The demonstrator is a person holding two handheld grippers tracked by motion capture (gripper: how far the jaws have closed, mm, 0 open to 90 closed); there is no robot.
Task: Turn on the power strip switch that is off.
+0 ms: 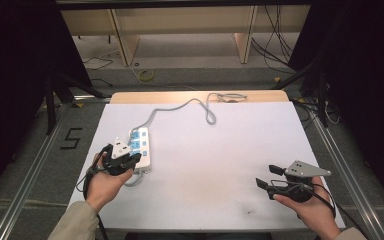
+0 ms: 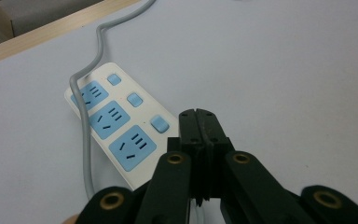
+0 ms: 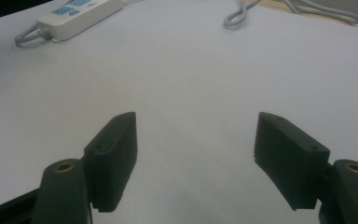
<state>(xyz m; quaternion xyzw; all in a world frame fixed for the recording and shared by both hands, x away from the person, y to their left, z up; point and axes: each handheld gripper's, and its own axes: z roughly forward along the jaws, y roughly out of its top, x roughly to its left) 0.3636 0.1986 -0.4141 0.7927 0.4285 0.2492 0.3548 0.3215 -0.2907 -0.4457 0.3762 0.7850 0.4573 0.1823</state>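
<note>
Two tongs are working near the white plastic power strip with blue sockets [image 2: 114, 123]: left tongs [image 2: 200, 122], pressed together, are hovering at its near end and should descend squarely; right tongs [image 3: 193, 158] are waiting apart, well away.

Glossy white plastic power strip [image 2: 116, 128] lies on a matt white table [image 1: 220, 150].

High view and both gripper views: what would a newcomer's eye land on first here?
The white power strip with three blue sockets, lying at the left of the white table, its grey cable snaking toward the far edge. Next, the contrast between the grippers: the left gripper hovers shut just beside the strip, while the right gripper sits wide open over bare table at the right.
</note>
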